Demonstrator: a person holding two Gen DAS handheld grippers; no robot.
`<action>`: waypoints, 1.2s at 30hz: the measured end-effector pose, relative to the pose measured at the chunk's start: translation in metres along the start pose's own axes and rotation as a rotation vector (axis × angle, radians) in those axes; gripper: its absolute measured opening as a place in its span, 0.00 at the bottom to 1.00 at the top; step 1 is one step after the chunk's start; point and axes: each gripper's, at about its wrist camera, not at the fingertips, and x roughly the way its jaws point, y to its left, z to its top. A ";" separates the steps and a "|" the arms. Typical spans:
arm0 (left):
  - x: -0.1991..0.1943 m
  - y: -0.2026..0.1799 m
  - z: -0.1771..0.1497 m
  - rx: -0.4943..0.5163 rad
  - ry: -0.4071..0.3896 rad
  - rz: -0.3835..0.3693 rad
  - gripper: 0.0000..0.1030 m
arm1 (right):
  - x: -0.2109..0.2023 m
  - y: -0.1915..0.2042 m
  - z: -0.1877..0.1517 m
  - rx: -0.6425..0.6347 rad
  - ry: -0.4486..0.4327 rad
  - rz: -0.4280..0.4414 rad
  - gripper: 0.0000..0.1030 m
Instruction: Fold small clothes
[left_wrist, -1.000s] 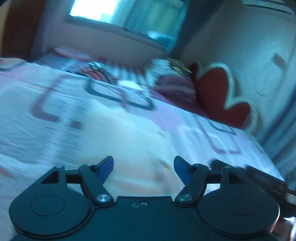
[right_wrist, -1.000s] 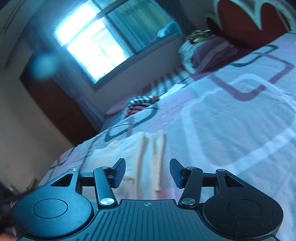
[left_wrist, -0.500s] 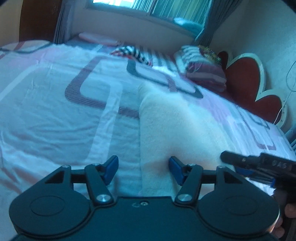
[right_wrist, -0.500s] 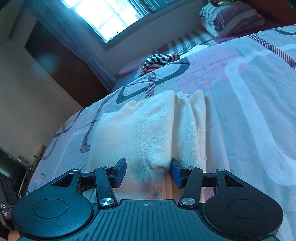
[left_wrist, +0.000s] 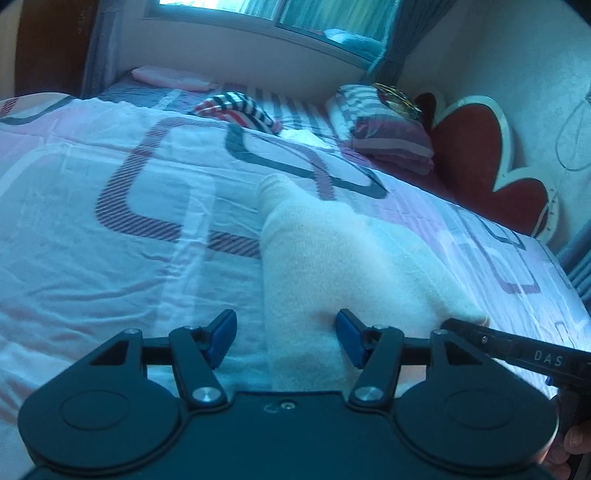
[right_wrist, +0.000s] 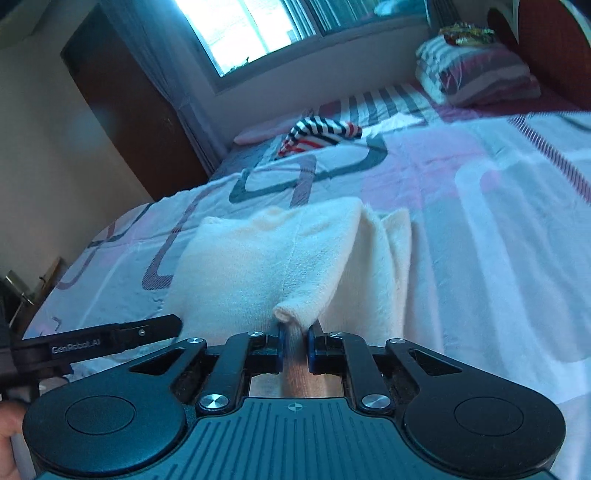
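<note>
1. On my left, the left gripper (left_wrist: 286, 338) hovers low over the near left edge of the cream garment (left_wrist: 325, 266), which lies part-folded on the patterned bedspread (left_wrist: 110, 240). Its blue pads (left_wrist: 221, 334) are spread wide; the right pad touches or sits just beside the cloth, the left one is over bare sheet. It holds nothing.
2. In the middle, the garment runs away from me toward the striped clothing (right_wrist: 319, 134) far up the bed, well apart from it.
3. On my right, the right gripper (right_wrist: 294, 345) has its pads pressed nearly together, pinching a rolled corner of the garment between them.
4. My worry: the pinch is on a small bunched tip, so a quick lift could let the knit slide out.
5. With only one side held, I judge a pull would drag the whole piece and undo the fold lying beside it.
6. If I close the left pads here, they may catch the bedspread along with the cloth.
</note>
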 end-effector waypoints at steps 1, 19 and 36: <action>0.002 -0.005 0.000 0.015 0.005 -0.007 0.56 | -0.003 -0.003 -0.001 0.000 -0.001 -0.014 0.10; -0.002 -0.009 0.011 0.037 -0.064 -0.020 0.60 | -0.024 -0.029 0.008 0.026 -0.049 -0.065 0.25; 0.065 0.000 0.037 0.019 0.019 0.035 0.68 | 0.056 -0.014 0.032 -0.229 0.088 -0.211 0.31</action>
